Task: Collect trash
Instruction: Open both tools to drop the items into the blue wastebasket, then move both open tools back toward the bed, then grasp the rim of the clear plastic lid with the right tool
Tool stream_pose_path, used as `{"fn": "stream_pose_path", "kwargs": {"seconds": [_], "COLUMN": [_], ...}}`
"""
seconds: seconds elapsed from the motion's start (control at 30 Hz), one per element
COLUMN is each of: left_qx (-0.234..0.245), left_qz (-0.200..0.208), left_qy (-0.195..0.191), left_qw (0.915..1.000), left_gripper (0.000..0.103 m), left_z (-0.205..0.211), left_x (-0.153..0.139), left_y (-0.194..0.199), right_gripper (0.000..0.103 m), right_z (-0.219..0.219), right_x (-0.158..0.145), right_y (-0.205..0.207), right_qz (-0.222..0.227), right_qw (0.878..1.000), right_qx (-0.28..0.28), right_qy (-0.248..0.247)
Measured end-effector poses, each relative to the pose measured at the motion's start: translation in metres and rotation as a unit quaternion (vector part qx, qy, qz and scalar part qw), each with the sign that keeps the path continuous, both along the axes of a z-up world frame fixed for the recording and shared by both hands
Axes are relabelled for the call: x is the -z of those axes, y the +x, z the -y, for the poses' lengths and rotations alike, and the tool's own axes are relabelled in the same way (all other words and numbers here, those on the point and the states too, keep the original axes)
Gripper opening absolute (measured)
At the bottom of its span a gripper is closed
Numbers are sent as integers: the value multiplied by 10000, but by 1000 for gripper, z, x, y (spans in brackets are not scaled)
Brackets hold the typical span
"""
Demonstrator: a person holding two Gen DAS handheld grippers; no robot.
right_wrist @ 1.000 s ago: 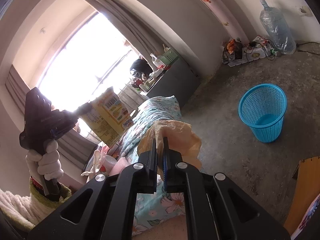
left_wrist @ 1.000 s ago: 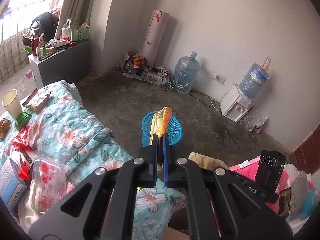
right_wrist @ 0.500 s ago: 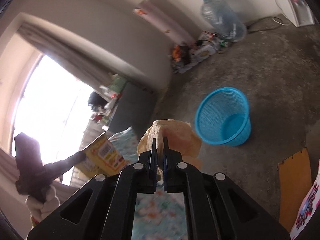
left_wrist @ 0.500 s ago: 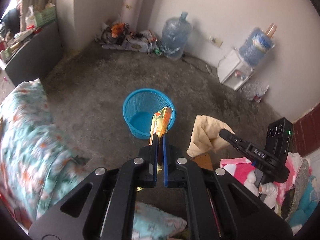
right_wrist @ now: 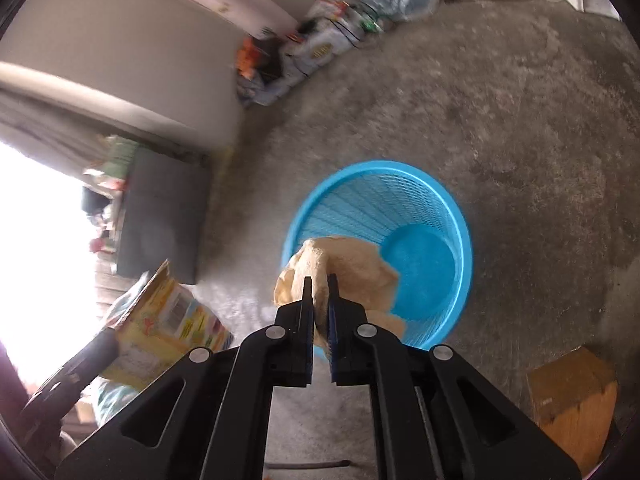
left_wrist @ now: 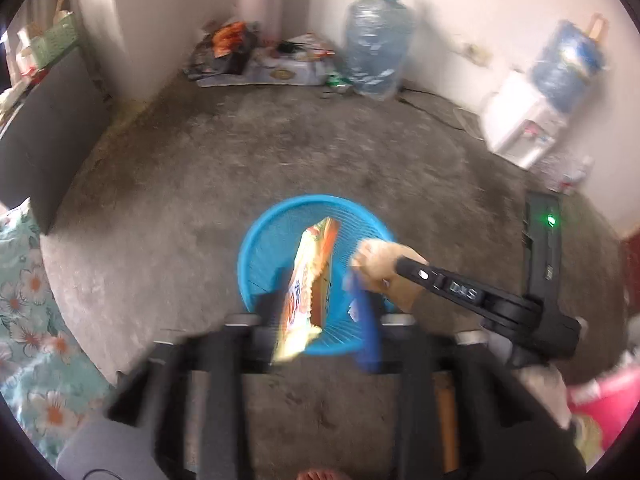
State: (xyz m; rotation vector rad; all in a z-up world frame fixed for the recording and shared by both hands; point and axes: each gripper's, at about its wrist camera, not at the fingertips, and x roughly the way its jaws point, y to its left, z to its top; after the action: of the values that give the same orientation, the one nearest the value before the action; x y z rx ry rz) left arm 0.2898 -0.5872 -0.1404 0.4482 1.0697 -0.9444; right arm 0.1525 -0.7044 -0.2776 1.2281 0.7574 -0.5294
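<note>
Over blue basket (left_wrist: 256,240), left claw (left_wrist: 320,316) opening, wrapper (left_wrist: 308,280) between.

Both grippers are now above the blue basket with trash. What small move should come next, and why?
Probably let both pieces drop. The left gripper is opening, and its yellow wrapper hangs over the blue basket. The right gripper, also starting to open, has the tan paper between its pads above the basket's mouth.

Basket (right_wrist: 456,216) – glossy blue plastic mesh; floor (left_wrist: 200,184) – rough matt concrete.
</note>
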Motion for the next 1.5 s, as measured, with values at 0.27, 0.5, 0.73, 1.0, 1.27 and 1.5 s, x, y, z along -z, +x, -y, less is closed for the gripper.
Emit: {"fn": "stream_pose_path", "kwargs": {"seconds": [0.27, 0.5, 0.73, 1.0, 1.27, 1.5], "left_qx": [-400, -202, 257, 237, -588, -1297], "left_qz": [-147, -58, 204, 630, 715, 905], "left_qy": [-231, -747, -1453, -1941, -2200, -2241], "left_qw": [9988, 9970, 9888, 9787, 9711, 9616], "left_gripper": [51, 51, 55, 66, 67, 67], "left_z": [-9, -44, -140, -306, -449, -543], "left_x": [10, -63, -175, -251, -253, -235], "left_y": [16, 7, -27, -85, -125, -149], "right_gripper": [52, 52, 52, 54, 54, 54], "right_z": [-1, -31, -119, -221, -326, -429], "right_x": [21, -36, -138, -229, -276, -221], "right_y": [-1, -36, -84, -114, -143, -165], "right_qz": [39, 481, 1382, 1863, 2593, 2159], "right_qw": [10000, 9972, 9815, 9496, 8882, 8343], "right_qx": [42, 223, -92, -1237, -3025, -4878], "right_qy": [-64, -528, -1325, -2199, -2289, -1394]}}
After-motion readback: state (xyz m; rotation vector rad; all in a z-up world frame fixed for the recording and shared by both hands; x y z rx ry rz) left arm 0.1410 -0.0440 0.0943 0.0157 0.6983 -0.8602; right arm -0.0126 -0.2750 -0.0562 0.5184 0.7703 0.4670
